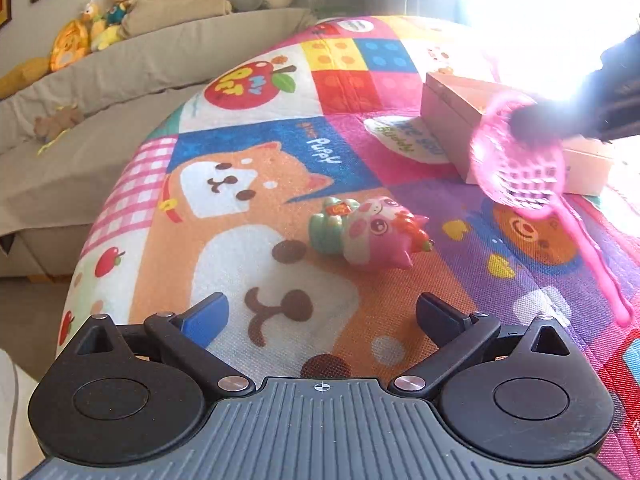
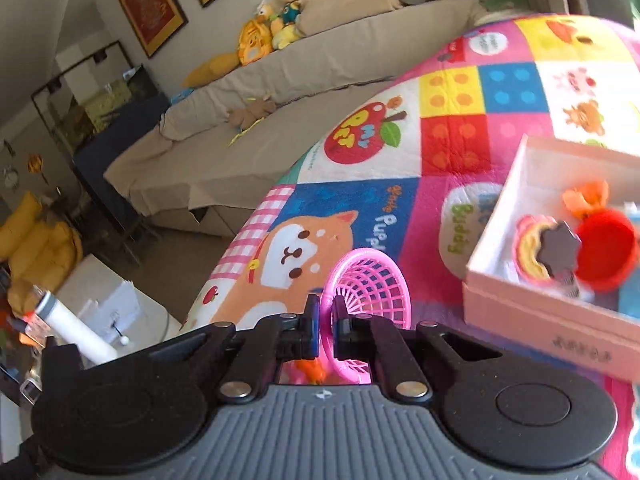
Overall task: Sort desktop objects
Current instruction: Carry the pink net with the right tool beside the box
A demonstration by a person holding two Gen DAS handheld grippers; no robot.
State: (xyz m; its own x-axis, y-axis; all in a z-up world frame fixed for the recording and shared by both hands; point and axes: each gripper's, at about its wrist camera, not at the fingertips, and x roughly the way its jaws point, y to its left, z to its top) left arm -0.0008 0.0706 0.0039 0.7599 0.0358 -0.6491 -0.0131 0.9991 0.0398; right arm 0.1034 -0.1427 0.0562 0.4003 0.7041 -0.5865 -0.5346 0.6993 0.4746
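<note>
A few toys already sit in the pink box (image 2: 532, 300), the right gripper (image 2: 325, 320) clamps the pink strainer (image 2: 370, 280) (nearly there, I'd guess), and the pig figurine (image 1: 370, 232) waits on the table (image 1: 248, 216) before the spread-wide left gripper (image 1: 322, 316).

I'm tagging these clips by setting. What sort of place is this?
Most likely a home living room with a child's play spot: a beige sofa lined with plush toys, framed pictures on the wall, and a cartoon-print cloth over the table.

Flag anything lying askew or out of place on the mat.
The pink-and-green pig figurine lies toppled on its side on the colourful play mat, outside the pink cardboard box. Nothing looks spilled or broken.
</note>
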